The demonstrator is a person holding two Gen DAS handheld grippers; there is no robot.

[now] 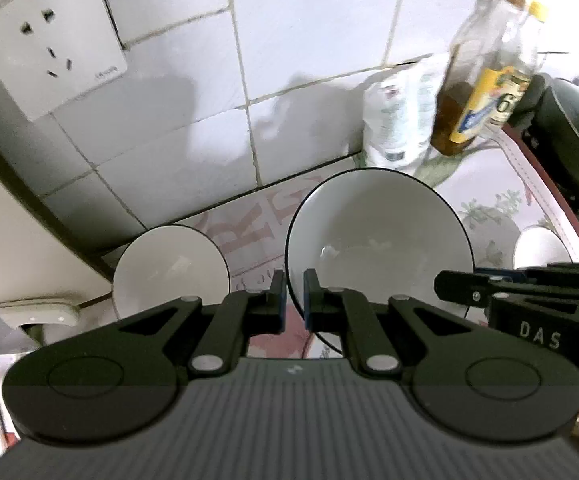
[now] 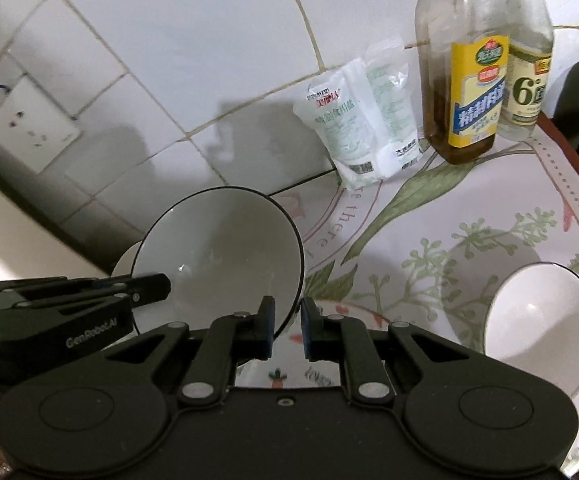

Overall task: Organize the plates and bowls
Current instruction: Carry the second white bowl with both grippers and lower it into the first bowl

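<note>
Dim, cool indoor light, soft shadows on tiles, fisheye-bent edges, slight blur.
</note>
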